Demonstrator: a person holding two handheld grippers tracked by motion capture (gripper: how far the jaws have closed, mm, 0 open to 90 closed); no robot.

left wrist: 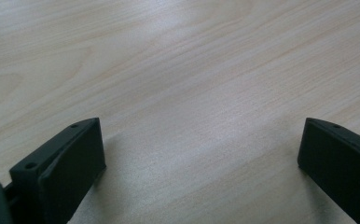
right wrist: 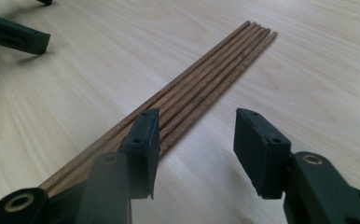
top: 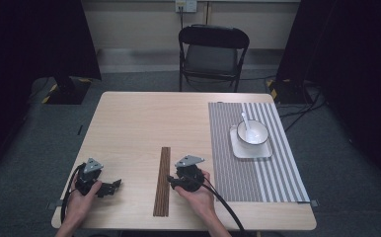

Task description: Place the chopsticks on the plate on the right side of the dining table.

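Several dark wooden chopsticks (top: 162, 187) lie side by side in a flat row near the table's front middle. My right gripper (top: 171, 180) is open just right of them, jaws pointing left at the row. In the right gripper view its left jaw stands over the chopsticks (right wrist: 215, 70) and its right jaw over bare wood; nothing is held in the right gripper (right wrist: 197, 116). My left gripper (top: 113, 185) rests at the front left, pointing right. In its own view the left gripper (left wrist: 201, 126) is wide open over bare tabletop.
A striped placemat (top: 228, 148) covers the table's right side. On it a square white plate (top: 265, 152) carries a white bowl (top: 252, 132) with a spoon (top: 246, 122). A black folding chair (top: 213, 52) stands beyond the far edge. The left gripper's jaw (right wrist: 17, 35) shows far off.
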